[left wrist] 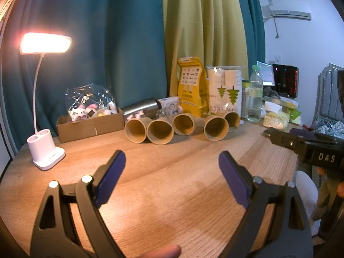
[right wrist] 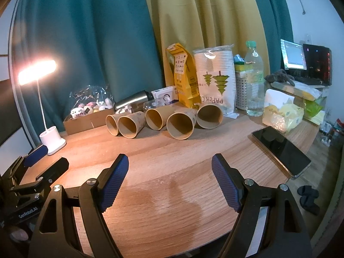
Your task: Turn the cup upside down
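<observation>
Several brown paper cups lie on their sides in a row at the back of the wooden table (left wrist: pixel 163 172), mouths facing me, from the leftmost cup (left wrist: pixel 135 130) to the rightmost cup (left wrist: pixel 232 118). The same row shows in the right wrist view, from the left cup (right wrist: pixel 112 124) to the right cup (right wrist: pixel 209 116). My left gripper (left wrist: pixel 172 167) is open and empty, well short of the cups. My right gripper (right wrist: pixel 169 172) is open and empty, also short of them. The right gripper's body shows at the left wrist view's right edge (left wrist: pixel 305 144).
A lit white desk lamp (left wrist: pixel 46 148) stands at the left. A cardboard box of toys (left wrist: pixel 90 124), a steel flask (left wrist: pixel 142 107), a yellow bag (left wrist: pixel 192 88), a pack of paper cups (left wrist: pixel 224 90) and a water bottle (left wrist: pixel 255 94) line the back. A phone (right wrist: pixel 281 149) lies at right.
</observation>
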Demonstrator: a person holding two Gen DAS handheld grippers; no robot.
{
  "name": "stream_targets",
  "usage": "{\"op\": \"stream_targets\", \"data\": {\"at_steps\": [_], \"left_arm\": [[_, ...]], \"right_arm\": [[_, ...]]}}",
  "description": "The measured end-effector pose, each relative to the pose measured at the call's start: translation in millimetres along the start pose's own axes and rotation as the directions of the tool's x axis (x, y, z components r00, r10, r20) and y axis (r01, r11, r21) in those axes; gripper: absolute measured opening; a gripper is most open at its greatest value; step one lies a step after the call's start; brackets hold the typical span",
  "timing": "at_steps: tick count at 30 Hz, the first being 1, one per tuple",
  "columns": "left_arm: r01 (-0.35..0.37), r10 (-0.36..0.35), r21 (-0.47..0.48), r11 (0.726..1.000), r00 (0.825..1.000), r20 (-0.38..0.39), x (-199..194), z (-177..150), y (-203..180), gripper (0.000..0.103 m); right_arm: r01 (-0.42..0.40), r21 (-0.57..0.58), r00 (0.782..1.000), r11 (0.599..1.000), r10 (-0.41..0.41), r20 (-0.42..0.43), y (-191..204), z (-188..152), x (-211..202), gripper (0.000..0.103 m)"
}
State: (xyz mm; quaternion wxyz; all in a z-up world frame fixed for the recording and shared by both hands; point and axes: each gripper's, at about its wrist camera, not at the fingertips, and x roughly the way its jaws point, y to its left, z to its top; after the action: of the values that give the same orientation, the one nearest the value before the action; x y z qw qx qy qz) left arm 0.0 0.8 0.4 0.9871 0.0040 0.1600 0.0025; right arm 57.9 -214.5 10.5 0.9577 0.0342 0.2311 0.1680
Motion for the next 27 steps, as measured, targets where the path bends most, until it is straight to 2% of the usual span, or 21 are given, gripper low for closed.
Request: {"op": "stream_targets", "data": {"at_steps": [27], "left_arm": [[0.0,0.0,-0.005,1.0,1.0,-0.007,2.2,-6.9,-0.3,0.09]], "right_arm": [[0.018,-0.024,1.0,1.0,-0.018,-0.01,7.6,3.7,-1.9,0.082]]}}
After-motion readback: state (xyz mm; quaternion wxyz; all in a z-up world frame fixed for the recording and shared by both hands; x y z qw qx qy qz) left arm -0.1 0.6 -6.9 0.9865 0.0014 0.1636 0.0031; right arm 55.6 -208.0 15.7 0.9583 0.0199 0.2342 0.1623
